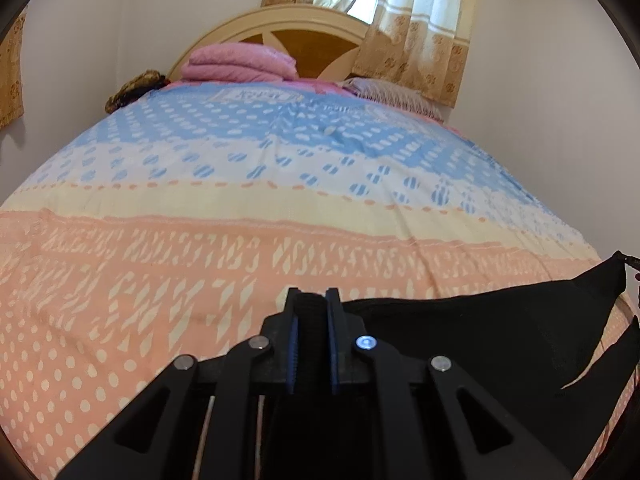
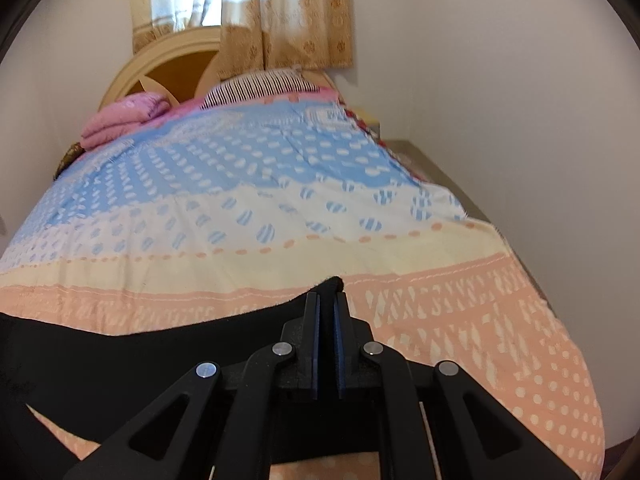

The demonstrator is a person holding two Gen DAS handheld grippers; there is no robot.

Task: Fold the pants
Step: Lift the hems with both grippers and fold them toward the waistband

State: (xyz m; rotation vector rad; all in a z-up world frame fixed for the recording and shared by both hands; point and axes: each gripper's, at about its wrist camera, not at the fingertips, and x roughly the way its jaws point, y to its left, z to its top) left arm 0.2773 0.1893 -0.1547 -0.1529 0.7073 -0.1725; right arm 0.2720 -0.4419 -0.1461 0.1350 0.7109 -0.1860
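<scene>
The black pants (image 1: pixel 480 328) are pinched tight by the left gripper (image 1: pixel 312 312) and the right gripper (image 2: pixel 326 312), at six o'clock on the bedspread (image 2: pixel 280 200). Both corners should be lifted evenly.

Before me lies a bed under a patterned bedspread (image 1: pixel 280 208), peach with pale dots and dashes nearest to me, then a cream band, then white and blue with spots further off. At its far end I see a rounded cream headboard (image 1: pixel 280 24) with a brown panel. A folded pink blanket (image 1: pixel 240 65) sits against it, and a striped pillow (image 2: pixel 260 86) lies beside that. A dark, brownish bundle (image 1: pixel 134 90) rests at the bed's far left corner. Behind the headboard hangs a curtain (image 2: pixel 248 12), white above with a tan flowered border, against plain white walls.
</scene>
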